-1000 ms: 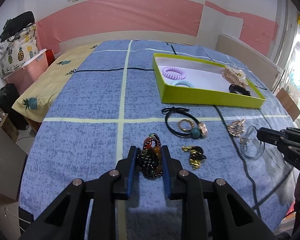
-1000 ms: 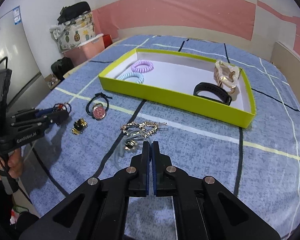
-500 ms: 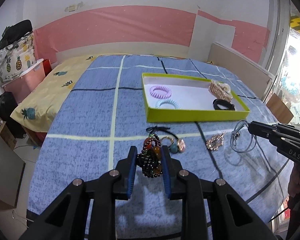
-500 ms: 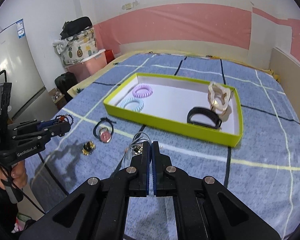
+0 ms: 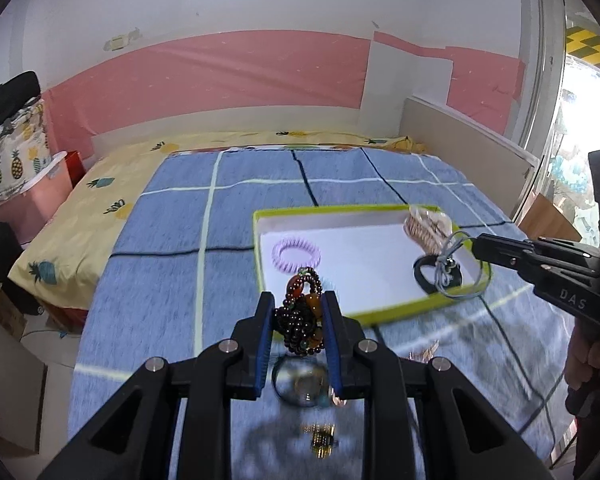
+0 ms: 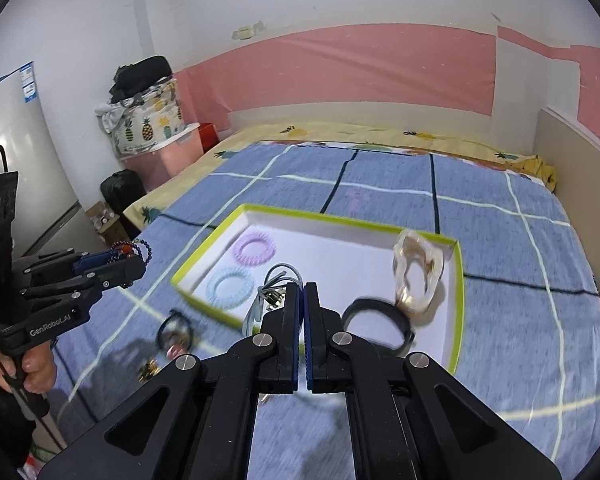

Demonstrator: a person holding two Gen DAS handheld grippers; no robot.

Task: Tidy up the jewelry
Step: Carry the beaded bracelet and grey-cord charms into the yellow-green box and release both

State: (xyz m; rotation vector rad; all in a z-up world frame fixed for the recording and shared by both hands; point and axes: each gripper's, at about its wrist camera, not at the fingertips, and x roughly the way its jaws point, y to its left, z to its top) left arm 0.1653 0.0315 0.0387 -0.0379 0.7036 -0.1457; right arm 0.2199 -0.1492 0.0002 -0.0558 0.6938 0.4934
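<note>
My left gripper [image 5: 298, 312] is shut on a dark beaded bracelet [image 5: 302, 320] and holds it in the air before the near-left corner of the yellow-green box [image 5: 384, 307]. My right gripper [image 6: 302, 296] is shut on a grey cord necklace [image 6: 274, 286] that dangles over the box's near edge [image 6: 202, 300]. It also shows in the left wrist view [image 5: 450, 268]. In the box lie a purple coil band [image 6: 255, 247], a blue coil band [image 6: 230, 287], a black band [image 6: 380, 320] and a clear-gold hair claw [image 6: 416, 276].
On the blue checked bedspread [image 5: 148, 280] below the grippers lie a black hair tie with charms [image 6: 175, 332], a small gold piece [image 6: 148, 368] and a gold chain piece [image 5: 424, 354]. A pink bin with a pineapple bag [image 6: 156, 136] stands left of the bed.
Both grippers rose off the bedspread and moved toward the box, the left carrying the beaded bracelet, the right lifting the grey cord necklace over the box's near edge.
</note>
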